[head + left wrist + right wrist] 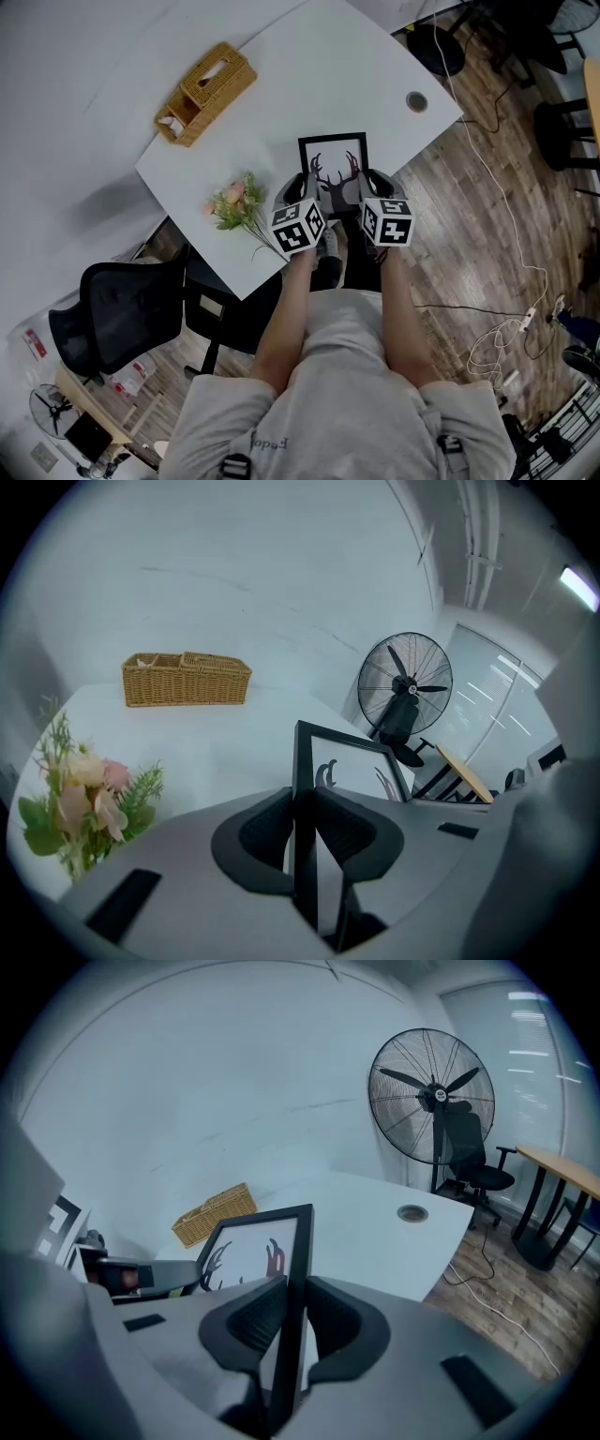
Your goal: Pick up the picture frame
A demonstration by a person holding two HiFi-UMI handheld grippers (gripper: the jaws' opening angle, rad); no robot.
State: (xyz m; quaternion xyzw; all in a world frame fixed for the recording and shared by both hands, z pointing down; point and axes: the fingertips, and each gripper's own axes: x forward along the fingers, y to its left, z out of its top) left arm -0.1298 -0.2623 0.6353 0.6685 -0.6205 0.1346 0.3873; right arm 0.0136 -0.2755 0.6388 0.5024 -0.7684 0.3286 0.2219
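Clamping the frame (333,157) from both sides, the left gripper (302,190) and the right gripper (372,187) sit side by side at the centre of the head view. Each pair of jaws stands part-way closed, with its pads pressed onto one thin black side rail low on the frame. The left gripper view shows the left rail between the pads, and the right gripper view shows the right rail.

The frame is a slim black rectangle round a white sheet printed with a stag's antlers, one black and one dark red. Its face is turned up toward the head camera. Its slightly longer side runs up the picture, with the top edge farthest from the grippers. It sits over the near edge of the white table (281,84).

Flowers (234,204) lie just left of the left gripper. A wicker basket (206,92) sits at upper left. A fan (405,697) stands beyond the table.
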